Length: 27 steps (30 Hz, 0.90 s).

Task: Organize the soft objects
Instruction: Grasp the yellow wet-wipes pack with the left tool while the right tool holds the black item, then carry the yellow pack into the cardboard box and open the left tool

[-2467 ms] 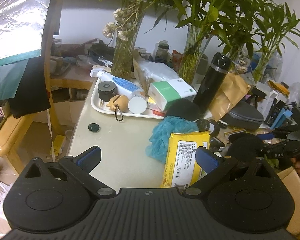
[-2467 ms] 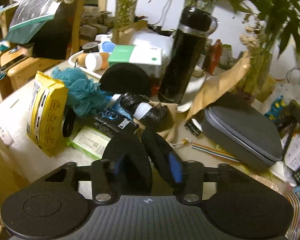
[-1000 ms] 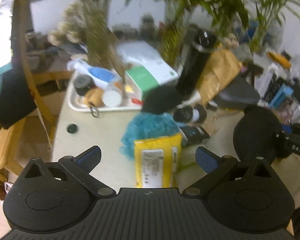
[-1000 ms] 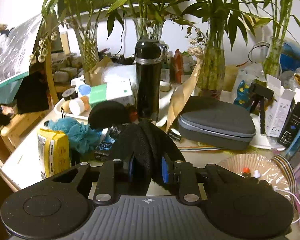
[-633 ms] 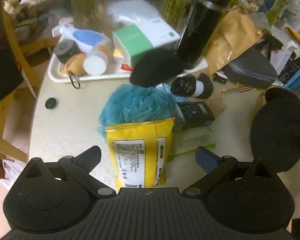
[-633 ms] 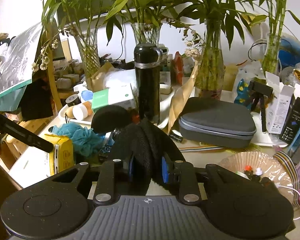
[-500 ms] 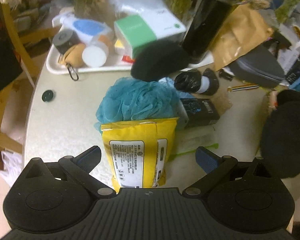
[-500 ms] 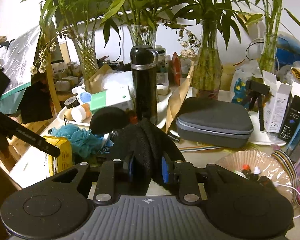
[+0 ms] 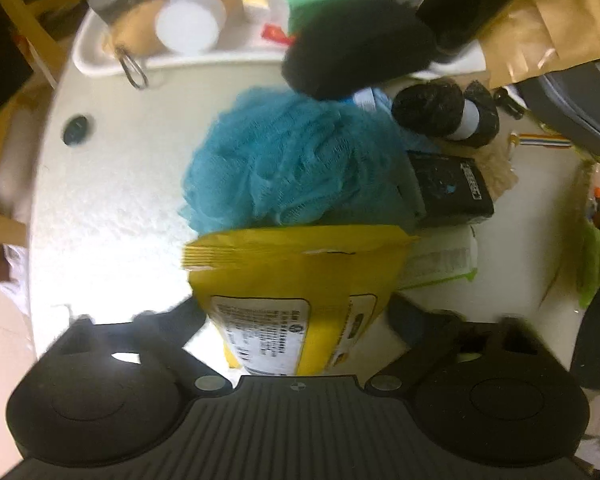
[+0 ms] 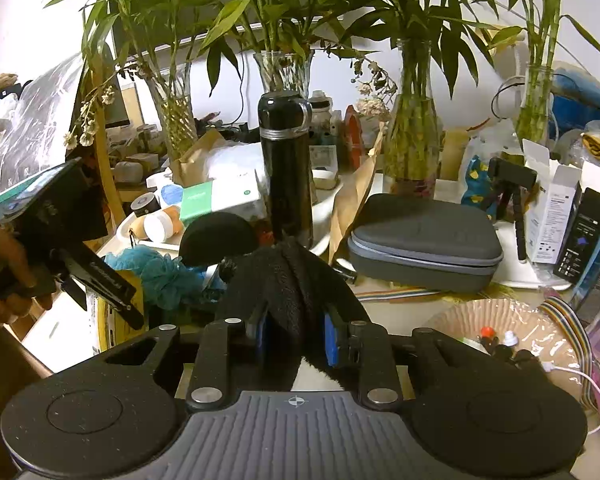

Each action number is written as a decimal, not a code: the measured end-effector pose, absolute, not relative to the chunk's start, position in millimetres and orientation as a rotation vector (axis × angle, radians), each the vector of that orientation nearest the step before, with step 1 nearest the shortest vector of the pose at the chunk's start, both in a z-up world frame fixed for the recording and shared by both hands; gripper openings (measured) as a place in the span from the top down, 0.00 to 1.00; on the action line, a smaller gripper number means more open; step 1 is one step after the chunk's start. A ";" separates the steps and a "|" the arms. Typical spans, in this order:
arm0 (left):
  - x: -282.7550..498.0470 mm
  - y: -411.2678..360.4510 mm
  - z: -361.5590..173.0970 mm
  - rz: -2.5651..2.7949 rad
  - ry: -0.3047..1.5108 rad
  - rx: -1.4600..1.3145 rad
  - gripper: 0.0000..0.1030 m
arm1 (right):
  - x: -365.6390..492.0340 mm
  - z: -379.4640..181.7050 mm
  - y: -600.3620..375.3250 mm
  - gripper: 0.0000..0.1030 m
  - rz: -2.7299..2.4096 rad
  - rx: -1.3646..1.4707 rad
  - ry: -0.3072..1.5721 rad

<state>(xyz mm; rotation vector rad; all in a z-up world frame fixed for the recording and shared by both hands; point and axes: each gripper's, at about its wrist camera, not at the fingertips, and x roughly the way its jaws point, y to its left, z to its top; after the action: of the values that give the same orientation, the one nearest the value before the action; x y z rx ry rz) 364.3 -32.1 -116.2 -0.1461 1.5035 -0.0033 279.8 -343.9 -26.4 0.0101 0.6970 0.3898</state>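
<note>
My left gripper [image 9: 296, 316] points straight down over the yellow wipes pack [image 9: 296, 280], jaws closing with the pack between them, not yet pressing; its white label's print is too blurred to read. The blue bath pouf [image 9: 292, 160] sits just beyond it. My right gripper [image 10: 296, 336] is clamped on a black fuzzy pad [image 10: 288, 284].

Yellow wipes pack [image 9: 300, 300]: lower end hidden behind gripper body.
Left gripper fingers [image 9: 180, 316]: motion-blurred, pad contact unreadable.
Pack label: illegible.
</note>
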 end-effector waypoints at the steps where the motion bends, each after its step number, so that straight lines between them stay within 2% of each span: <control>1: 364.6 -31.8 -117.6 0.008 1.512 -0.145 0.26 | 279.5 -26.3 -344.0 0.71 0.391 0.010 0.697; 6: 361.1 -27.9 -114.5 0.018 1.498 -0.175 0.42 | 278.9 -26.5 -343.5 0.71 0.394 0.011 0.697; 9: 357.2 -23.4 -111.3 0.012 1.480 -0.210 0.46 | 278.8 -26.0 -342.5 0.71 0.397 0.012 0.696; 15: 345.1 -24.5 -88.0 -0.016 1.412 -0.221 0.48 | 276.7 -24.4 -343.5 0.71 0.402 0.021 0.690; 27: 293.7 -19.7 4.7 -0.156 1.075 -0.167 0.48 | 257.3 12.7 -351.1 0.71 0.358 0.060 0.559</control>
<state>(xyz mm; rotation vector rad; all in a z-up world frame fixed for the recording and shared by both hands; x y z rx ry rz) 293.7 -19.7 4.7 -0.1674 1.0750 -0.1559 257.3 -351.1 12.7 0.0597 0.5593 0.3582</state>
